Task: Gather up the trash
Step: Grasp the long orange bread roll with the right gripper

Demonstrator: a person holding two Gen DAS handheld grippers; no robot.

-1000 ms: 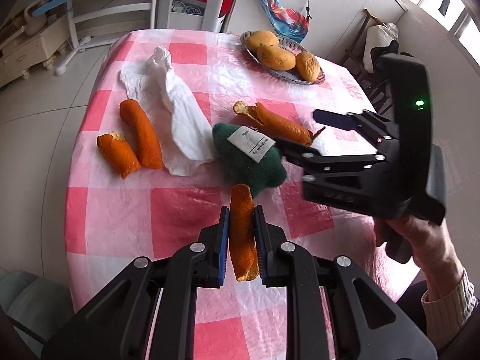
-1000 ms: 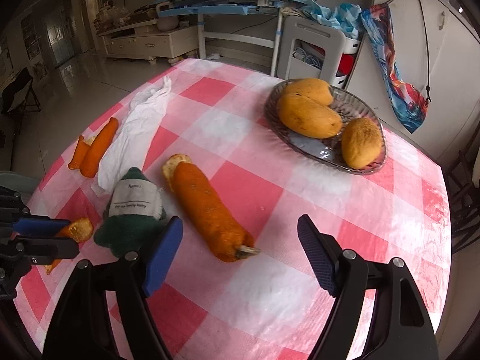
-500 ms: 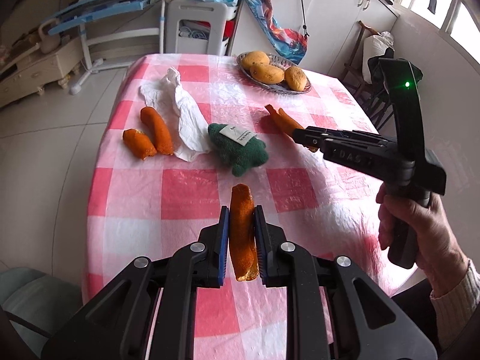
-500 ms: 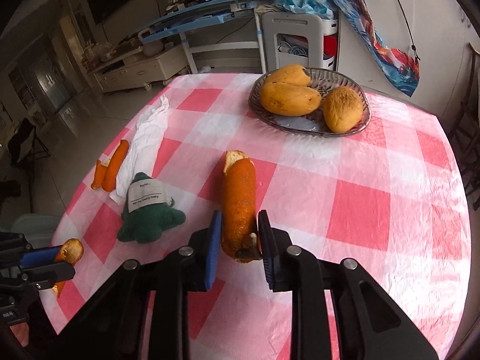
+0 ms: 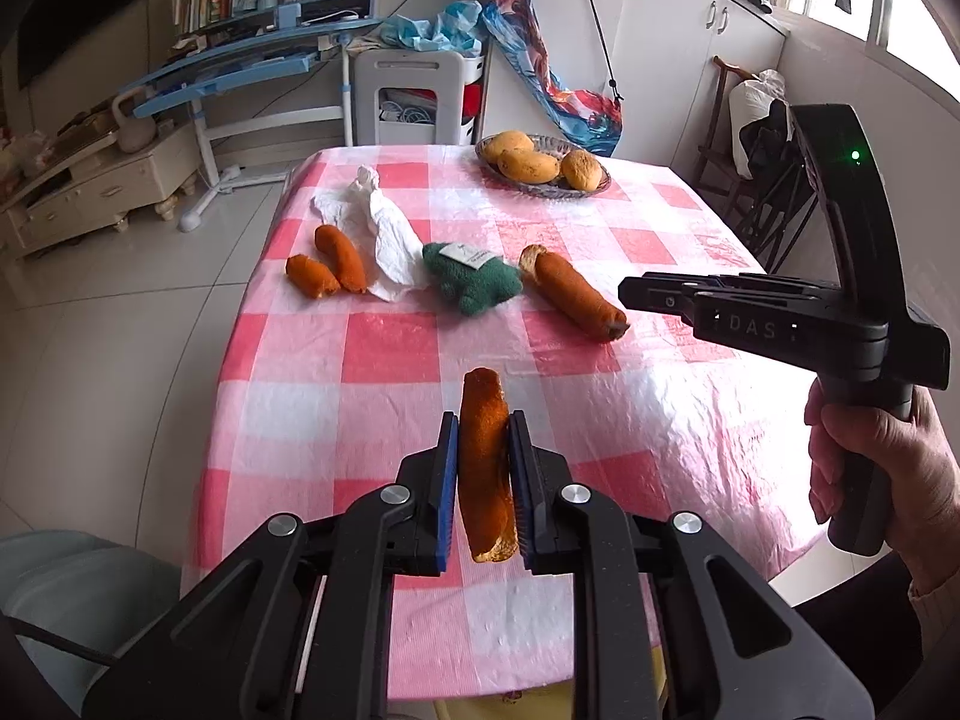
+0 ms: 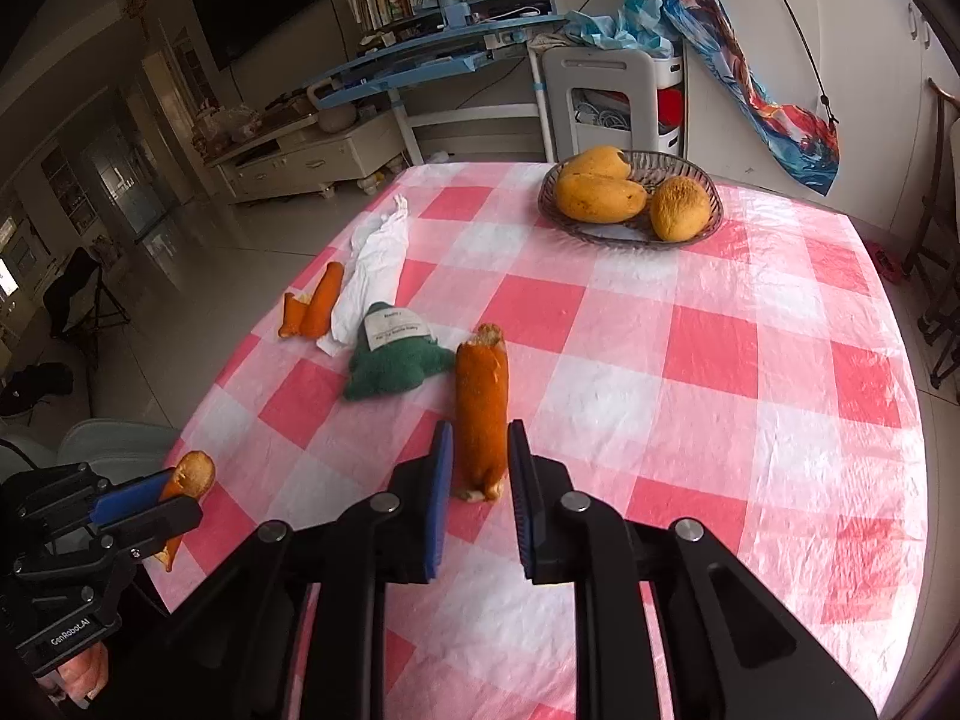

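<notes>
My left gripper (image 5: 485,450) is shut on a short orange peel (image 5: 483,456) and holds it above the near part of the checked table (image 5: 384,354). My right gripper (image 6: 480,456) is closing on the near end of a long orange peel (image 6: 480,402), with its blue pads (image 6: 441,480) against the peel's sides. From the left wrist, the right gripper (image 5: 630,295) meets that peel (image 5: 570,291) at its tip. Two more peels (image 5: 327,267), a crumpled white tissue (image 5: 384,234) and a green plush toy (image 5: 471,279) lie further back.
A wire bowl (image 6: 702,180) with three yellow fruits stands at the table's far side. A pale grey rounded object (image 5: 60,588) sits on the floor by the near left corner. A person's hand (image 5: 870,456) grips the right tool's handle. Chairs stand to the right.
The right jaws have come together from wide open onto the long peel. Both grippers have drawn back and up from the table. The left one still holds its peel.
</notes>
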